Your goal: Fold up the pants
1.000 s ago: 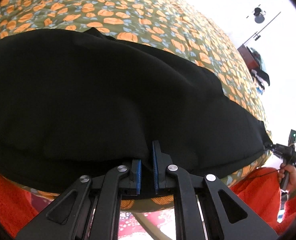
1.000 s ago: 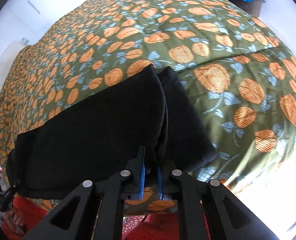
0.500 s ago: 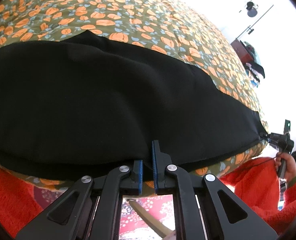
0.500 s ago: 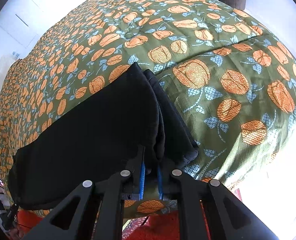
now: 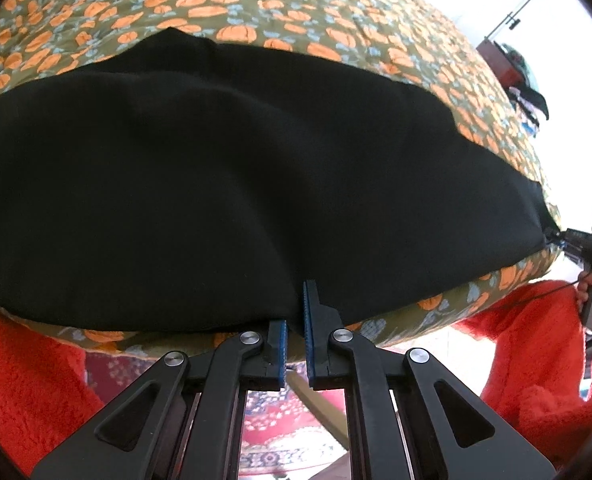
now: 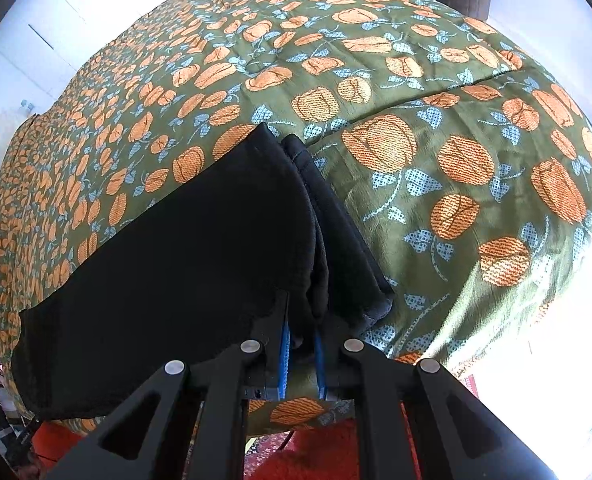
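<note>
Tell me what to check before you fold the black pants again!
1. Right gripper has the pants: ok, black cloth is bunched between its blue pads at the near edge.
2. Left gripper has the pants: ok, it is shut on the near hem.
3. Layers line up: not ok, at the right end one layer pokes out past the other.
4. Cloth lies smooth: cannot tell, it is too dark to see wrinkles.
5. Room to fold: ok, the bedspread beyond the pants is bare.
6. Orange sleeve out of the way: ok, it is beside the bed, off the pants.
</note>
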Available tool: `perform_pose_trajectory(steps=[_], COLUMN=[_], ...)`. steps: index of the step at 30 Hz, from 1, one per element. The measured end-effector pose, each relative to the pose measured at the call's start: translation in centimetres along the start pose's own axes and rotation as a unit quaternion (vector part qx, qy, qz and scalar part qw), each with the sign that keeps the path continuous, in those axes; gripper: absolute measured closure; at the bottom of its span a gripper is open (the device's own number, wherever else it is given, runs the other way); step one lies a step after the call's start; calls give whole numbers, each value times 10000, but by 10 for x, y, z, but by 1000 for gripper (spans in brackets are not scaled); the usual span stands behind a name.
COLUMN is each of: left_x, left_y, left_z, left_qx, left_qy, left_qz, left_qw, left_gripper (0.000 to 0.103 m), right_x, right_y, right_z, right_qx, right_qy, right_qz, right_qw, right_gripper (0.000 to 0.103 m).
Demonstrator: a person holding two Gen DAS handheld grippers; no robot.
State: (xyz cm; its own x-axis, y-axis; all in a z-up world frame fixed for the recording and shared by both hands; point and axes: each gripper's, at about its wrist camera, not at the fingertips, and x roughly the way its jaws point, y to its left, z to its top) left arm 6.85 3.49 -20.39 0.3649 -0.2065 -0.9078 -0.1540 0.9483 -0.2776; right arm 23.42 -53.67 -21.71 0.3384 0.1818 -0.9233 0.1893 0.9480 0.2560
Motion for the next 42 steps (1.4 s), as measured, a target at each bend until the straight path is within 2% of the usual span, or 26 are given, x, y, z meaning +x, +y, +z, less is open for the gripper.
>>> perform_pose_trajectory(steps=[6,8,9,10,11,12,13,14,15,18,21,23,24,26,29,31,34,38,40,42], left_x=[4,3,2,-1,-2,-6,-10,-16,-24,-49,-83,-105,-108,-108,-88,-63,-28,16,15,10], left_y=[1,2,3,4,5,8,11,14,16,15,16,20,20,20,17,16,24,59,72,77], left_z=[1,0,0,0,0,-2,-5,-9,-15,-29,-24,-7,4,27,50,60,61,46,46,49], left_qx=[-20,-1,7,-7,-35,-106,-180,-257,-297,-197,-99,-103,-95,-6,170,290,378,195,32,-134], left_qy=[134,124,117,135,157,203,246,289,325,252,-302,-851,-1028,-1465,-1761,-1797,-1612,-868,-870,-880], left_qz=[15,61,76,134,166,188,193,194,200,372,631,661,675,806,869,948,1125,1598,1441,1465], left_qw=[9999,9999,9999,9998,9997,9996,9993,9991,9988,9988,9975,9941,9924,9859,9804,9787,9798,9831,9857,9852], left_gripper=[97,92,90,82,70,63,50,42,40,40,38,24,21,19,19,19,19,19,18,18], right_x=[-2,-7,-10,-14,-18,-24,-31,-40,-46,-66,-80,-87,-89,-89,-84,-80,-70,-61,-58,-55], right_y=[-1,-1,-1,-1,-1,-1,-1,-1,-2,-6,-6,-1,4,13,26,33,40,43,42,41], right_z=[-1,-2,-3,-4,-6,-8,-10,-13,-15,-23,-26,-28,-28,-27,-23,-21,-20,-19,-12,1], right_qx=[10,20,1,-3,-7,-29,-48,-29,-2,156,238,185,102,-53,-256,-370,-525,-739,-771,-765], right_qy=[-61,-170,-268,-359,-456,-612,-774,-1002,-1179,-1737,-2181,-2389,-2484,-2520,-2411,-2319,-2090,-1845,-1682,-1545], right_qz=[20,16,-2,-55,-75,-37,-84,-230,-298,-342,-361,-366,-334,-278,-150,-42,36,184,480,824], right_qw=[10000,9999,9996,9993,9989,9981,9970,9947,9926,9841,9750,9702,9680,9673,9700,9720,9765,9799,9816,9816], right_gripper=[92,87,80,69,64,54,41,35,32,31,31,31,31,31,31,31,31,31,31,31])
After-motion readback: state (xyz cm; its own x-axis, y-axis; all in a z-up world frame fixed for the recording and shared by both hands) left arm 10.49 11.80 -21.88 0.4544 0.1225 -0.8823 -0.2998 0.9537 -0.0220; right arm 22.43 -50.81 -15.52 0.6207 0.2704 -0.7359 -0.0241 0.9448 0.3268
